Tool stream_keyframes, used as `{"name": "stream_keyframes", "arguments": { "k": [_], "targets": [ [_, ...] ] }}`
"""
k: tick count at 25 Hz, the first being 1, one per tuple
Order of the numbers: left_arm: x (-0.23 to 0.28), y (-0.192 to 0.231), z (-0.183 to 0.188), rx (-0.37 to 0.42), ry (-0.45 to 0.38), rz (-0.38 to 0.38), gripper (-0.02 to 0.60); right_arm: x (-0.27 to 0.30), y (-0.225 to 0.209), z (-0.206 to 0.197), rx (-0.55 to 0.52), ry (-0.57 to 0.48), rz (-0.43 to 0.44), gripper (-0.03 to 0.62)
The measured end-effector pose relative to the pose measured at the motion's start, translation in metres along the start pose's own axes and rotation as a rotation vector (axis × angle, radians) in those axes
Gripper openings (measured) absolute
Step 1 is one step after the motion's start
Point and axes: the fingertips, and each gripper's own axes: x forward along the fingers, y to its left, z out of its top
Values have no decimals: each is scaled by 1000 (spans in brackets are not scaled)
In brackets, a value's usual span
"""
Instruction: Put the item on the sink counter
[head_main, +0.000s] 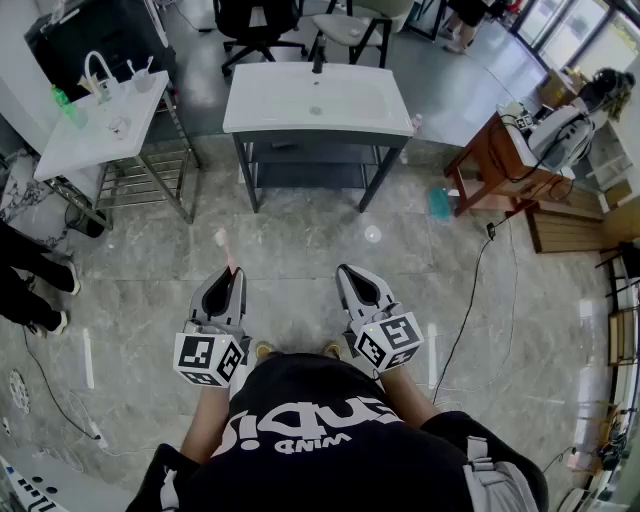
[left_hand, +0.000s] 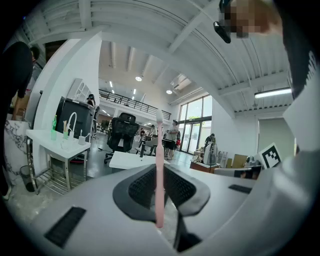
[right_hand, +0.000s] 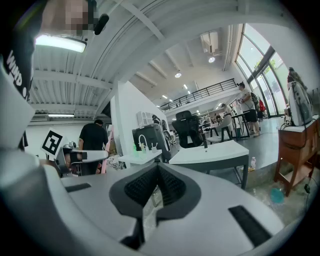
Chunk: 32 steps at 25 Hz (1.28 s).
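Observation:
A pink toothbrush (head_main: 229, 254) sticks forward out of my left gripper (head_main: 231, 275), which is shut on its handle. In the left gripper view the toothbrush (left_hand: 159, 170) stands upright between the closed jaws, bristle head at the top. My right gripper (head_main: 353, 273) is level with the left one, shut and holding nothing (right_hand: 157, 170). The sink counter (head_main: 270, 105), a white top with a basin and black tap on a dark frame, stands ahead across the tiled floor. It also shows in the distance in both gripper views (left_hand: 125, 160) (right_hand: 210, 152).
A second white table (head_main: 90, 140) with a tap, a green bottle and cups stands at the left. Black chairs (head_main: 255, 25) sit behind the counter. A wooden desk (head_main: 495, 165) is at the right, with a cable (head_main: 470, 300) and a teal object (head_main: 440, 204) on the floor. A person's feet (head_main: 40, 295) are at the far left.

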Motion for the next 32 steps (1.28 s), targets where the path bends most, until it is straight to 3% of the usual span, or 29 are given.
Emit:
{"name": "stream_keyframes", "arguments": {
  "k": [8, 18, 32],
  "targets": [
    [-13, 14, 4, 7, 5, -16, 57, 3, 28, 5, 20, -38, 60, 18],
    [-27, 48, 7, 1, -7, -82, 57, 14, 62, -8, 23, -61, 6, 18],
    [29, 106, 11, -9, -8, -57, 57, 89, 28, -3, 32, -68, -28, 18]
  ]
}}
